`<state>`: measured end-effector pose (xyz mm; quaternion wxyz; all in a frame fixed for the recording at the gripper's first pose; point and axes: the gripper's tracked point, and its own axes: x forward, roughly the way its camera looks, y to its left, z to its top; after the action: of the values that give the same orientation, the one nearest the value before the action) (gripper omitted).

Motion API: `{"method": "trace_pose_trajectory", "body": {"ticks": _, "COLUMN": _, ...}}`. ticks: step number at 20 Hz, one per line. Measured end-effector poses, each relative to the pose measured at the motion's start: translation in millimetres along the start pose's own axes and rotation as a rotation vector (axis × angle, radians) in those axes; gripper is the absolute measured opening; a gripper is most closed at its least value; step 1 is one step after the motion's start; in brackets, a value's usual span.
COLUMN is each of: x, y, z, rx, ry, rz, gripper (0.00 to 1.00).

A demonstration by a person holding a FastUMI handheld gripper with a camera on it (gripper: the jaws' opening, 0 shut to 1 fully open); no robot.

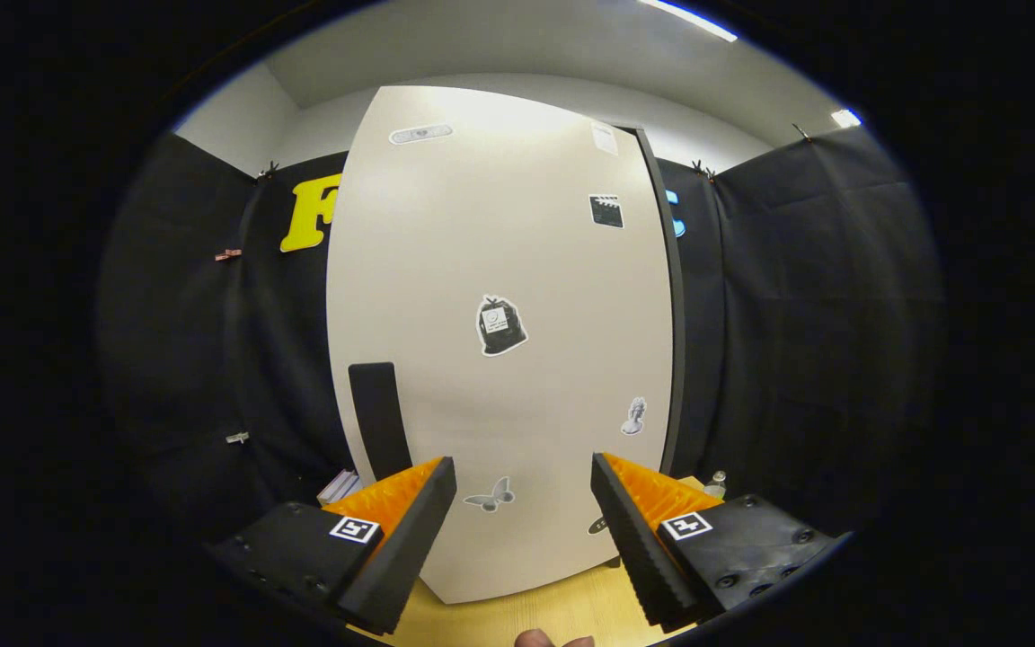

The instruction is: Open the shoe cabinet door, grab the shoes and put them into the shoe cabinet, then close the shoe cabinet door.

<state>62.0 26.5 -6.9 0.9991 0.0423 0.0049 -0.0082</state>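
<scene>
- Gripper (524, 490): fingers spread wide, nothing btwn them, aimed square at the shoe cabinet door (499, 270).
- Door: pale panel, stands flush/closed as far as I can tell; dark cabinet edge (672, 314) shows along its right side.
- Handle (380, 418): dark vertical bar on door's left part, just ahead of and above the left finger, not btwn the fingers.
- Shoes: can't make any out here. A closed door fits either shoes yet to go in, or shoes inside w/ door shut again — can't settle which.
- If the door is to be opened (judgement): shift gripper left so the handle sits btwn the fingers, approach straight-on, clamp mid-bar, pull along the hinge arc; the bar looks slim, so centre it or it may slip out.
- Wooden floor/top (562, 611) under the door's foot; a fingertip-like bit (535, 639) at the bottom, prob. the person's hand.
- Pale flat things (338, 487) left of cabinet base, a small bottle-like item (717, 483) at right — too small to ID.
- Counts: 1 gripper, 2 fingers, 1 door, 1 handle; stickers on door approx 7, incl. 1 butterfly (489, 496), 1 dark bag shape (500, 325); 2 clips (228, 255) on wall cloth at left.
</scene>
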Motion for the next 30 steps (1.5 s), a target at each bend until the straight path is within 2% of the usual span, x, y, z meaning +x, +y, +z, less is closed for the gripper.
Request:
{"method": "trace_pose_trajectory", "body": {"ticks": 14, "x": -18.2, "y": -8.8, "z": 7.5, "rx": -0.025, "ry": -0.02, "rz": -0.013, "gripper": 0.98}}
{"method": "trace_pose_trajectory", "body": {"ticks": 30, "x": -14.4, "y": -9.9, "z": 0.1, "rx": -0.034, "ry": -0.007, "rz": -0.011, "gripper": 0.98}}
